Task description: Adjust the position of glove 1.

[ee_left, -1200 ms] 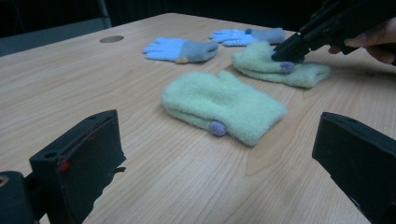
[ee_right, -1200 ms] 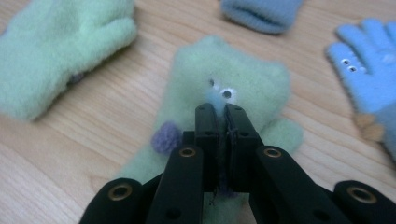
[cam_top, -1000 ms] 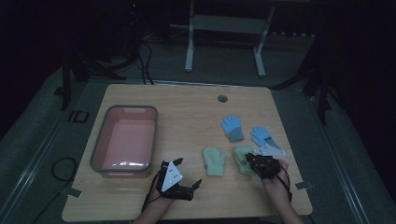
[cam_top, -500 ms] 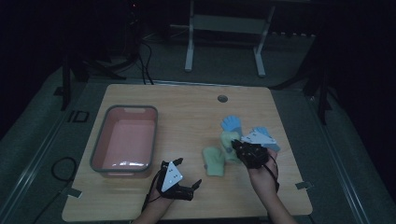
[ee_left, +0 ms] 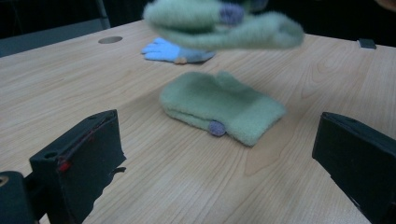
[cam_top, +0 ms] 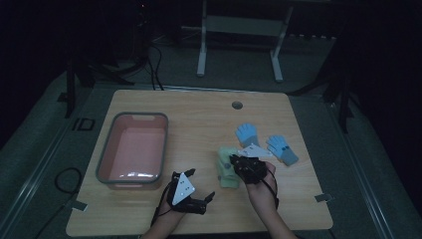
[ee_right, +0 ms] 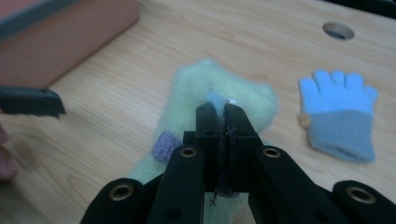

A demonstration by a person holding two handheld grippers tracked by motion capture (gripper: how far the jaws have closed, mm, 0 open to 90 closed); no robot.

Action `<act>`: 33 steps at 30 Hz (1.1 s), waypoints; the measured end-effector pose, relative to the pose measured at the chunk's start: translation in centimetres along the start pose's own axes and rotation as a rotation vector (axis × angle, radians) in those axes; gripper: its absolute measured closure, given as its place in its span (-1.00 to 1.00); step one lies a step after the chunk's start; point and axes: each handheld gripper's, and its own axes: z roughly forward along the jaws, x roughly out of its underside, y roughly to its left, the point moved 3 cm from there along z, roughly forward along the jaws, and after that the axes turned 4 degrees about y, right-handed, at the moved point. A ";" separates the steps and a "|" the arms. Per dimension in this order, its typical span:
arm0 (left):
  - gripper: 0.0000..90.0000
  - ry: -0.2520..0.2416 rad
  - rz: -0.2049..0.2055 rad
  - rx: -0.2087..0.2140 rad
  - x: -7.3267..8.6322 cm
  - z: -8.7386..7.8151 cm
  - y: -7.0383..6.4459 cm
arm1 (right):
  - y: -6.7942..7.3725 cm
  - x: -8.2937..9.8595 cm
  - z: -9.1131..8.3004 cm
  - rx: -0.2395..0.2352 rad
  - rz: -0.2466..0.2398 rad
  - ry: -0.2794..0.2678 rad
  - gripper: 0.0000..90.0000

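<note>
Jaws of my right gripper clamped on a green mitten, left gripper view revealing a second mitten lying beneath, my left gripper gaping wide.

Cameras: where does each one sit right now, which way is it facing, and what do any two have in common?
High view: above the person's side, looking forward and down on the table; forearms, left gripper and right gripper enter from below.
Left gripper view: low, between wide-open jaws, facing the lying green mitten and the lifted green mitten.
Right gripper view: along shut jaws pinching the lifted green mitten, pink bin beyond.
Shared: both gripper views show a blue glove.
</note>
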 end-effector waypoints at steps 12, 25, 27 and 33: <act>-0.96 0.001 -0.003 0.000 0.0 0.0 0.0 | 0.4 2.0 1.8 0.011 0.017 0.049 0.91; -0.96 0.001 -0.004 0.002 0.0 0.0 0.0 | 0.5 3.5 3.9 -0.016 0.008 0.112 0.89; -0.96 0.002 -0.003 0.003 0.0 0.0 0.0 | 0.3 3.7 4.0 -0.022 0.008 0.117 0.89; -0.96 0.001 -0.002 0.003 0.0 0.0 0.0 | -0.1 3.9 4.2 -0.047 0.003 0.131 0.88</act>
